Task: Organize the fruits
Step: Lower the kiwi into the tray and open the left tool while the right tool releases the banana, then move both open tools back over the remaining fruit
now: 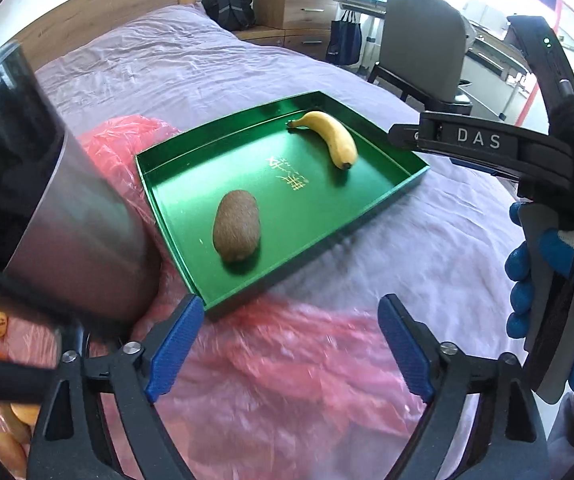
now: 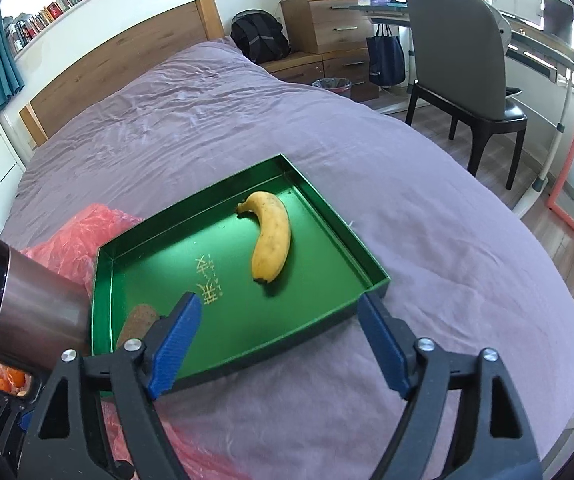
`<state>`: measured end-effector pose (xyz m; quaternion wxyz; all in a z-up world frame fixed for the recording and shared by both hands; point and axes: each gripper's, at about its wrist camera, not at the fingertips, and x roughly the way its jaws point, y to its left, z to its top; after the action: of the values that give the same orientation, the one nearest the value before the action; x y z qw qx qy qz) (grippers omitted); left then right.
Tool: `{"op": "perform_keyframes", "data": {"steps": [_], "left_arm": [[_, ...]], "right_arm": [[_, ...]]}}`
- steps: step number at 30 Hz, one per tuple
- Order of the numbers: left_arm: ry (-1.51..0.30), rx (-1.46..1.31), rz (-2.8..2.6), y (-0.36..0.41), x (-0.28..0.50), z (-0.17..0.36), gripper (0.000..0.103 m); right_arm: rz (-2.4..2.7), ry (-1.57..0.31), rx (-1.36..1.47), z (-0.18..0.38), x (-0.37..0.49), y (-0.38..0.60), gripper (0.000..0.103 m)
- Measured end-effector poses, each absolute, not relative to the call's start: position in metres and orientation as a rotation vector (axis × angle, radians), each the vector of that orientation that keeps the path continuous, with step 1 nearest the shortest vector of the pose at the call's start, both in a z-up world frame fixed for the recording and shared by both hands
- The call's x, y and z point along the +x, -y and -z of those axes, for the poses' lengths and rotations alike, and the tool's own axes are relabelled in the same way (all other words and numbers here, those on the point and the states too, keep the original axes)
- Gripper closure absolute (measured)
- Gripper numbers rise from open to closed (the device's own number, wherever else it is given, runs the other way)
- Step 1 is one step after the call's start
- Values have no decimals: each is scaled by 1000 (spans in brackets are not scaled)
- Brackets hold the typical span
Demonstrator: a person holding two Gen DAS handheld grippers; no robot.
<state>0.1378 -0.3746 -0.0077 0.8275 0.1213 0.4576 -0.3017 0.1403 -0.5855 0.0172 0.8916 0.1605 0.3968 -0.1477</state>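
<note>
Both grippers wide open, nothing held; fruit in green tray on bed.

L gripper [image 1: 289,344] jaws spread, empty, over pink plastic bag [image 1: 287,380]; R gripper [image 2: 281,344] same, empty, at tray's [image 2: 367,280] near edge. Kiwi [image 1: 237,226] lies in tray's near-left part, banana [image 1: 333,138] toward far-right corner, well apart. Gloved hand [image 1: 527,280] at right of left-wrist view. Purple bedsheet [image 2: 207,120] under tray, chair [image 2: 459,60] beyond.
</note>
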Motion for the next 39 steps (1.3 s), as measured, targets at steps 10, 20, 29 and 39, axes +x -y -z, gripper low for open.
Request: {"op": "perform_keyframes", "data": {"steps": [10, 20, 29, 39], "left_arm": [[-929, 308, 607, 322, 76, -19, 9], [-882, 278, 492, 253, 35, -48, 9], [-854, 226, 397, 181, 9, -63, 9], [-837, 151, 298, 108, -5, -60, 9]], "right_arm": [[289, -795, 343, -43, 71, 542, 0], [214, -727, 343, -82, 13, 476, 0], [131, -690, 290, -103, -21, 403, 0], [34, -694, 208, -112, -45, 329, 0]]}}
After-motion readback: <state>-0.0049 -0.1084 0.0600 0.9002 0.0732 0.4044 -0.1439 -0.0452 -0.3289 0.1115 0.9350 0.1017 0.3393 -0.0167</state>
